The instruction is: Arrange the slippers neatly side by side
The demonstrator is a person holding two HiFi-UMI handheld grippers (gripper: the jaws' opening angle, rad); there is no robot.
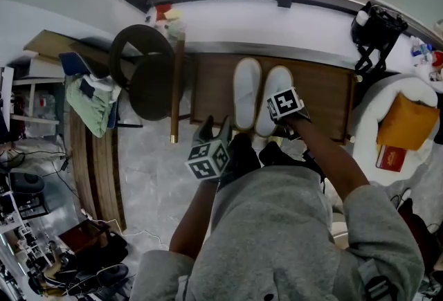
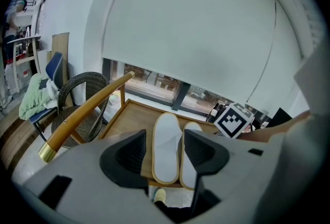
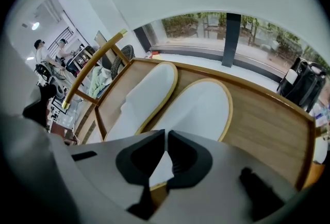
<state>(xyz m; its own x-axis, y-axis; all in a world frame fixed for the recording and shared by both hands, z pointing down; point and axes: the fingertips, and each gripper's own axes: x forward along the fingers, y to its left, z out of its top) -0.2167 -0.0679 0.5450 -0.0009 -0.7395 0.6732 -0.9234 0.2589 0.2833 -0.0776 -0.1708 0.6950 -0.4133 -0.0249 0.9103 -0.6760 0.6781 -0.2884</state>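
Arranging step: the left slipper [image 1: 247, 93] and the right slipper [image 1: 275, 95] already lie side by side, toes pointing away from the person, inner edges touching or nearly so; the pairing looks all but done, and the step in hand seems to be a last trim at the right slipper's heel
Next move: probably a small nudge or a plain withdrawal; it calls for a light touch, so that the pair's parallel line isn't spoiled
Right tool [image 3: 165, 140]: jaws together, only a thin slit between them, nothing clearly pinched there; it hangs low over the heel end of the right slipper, whose white surface fills the view just beyond the tips
Left tool [image 2: 164, 152]: jaws apart and empty; it hangs off the near edge of the table, apart from both slippers, which show through its gap further on
Table [image 1: 325, 95]: low, wooden, rimmed; the pair sits near its middle, heels close to the near rim
Surroundings: a dark woven chair [image 1: 149, 71] just beside the table's left end; a window [image 3: 221, 27] beyond the far rim
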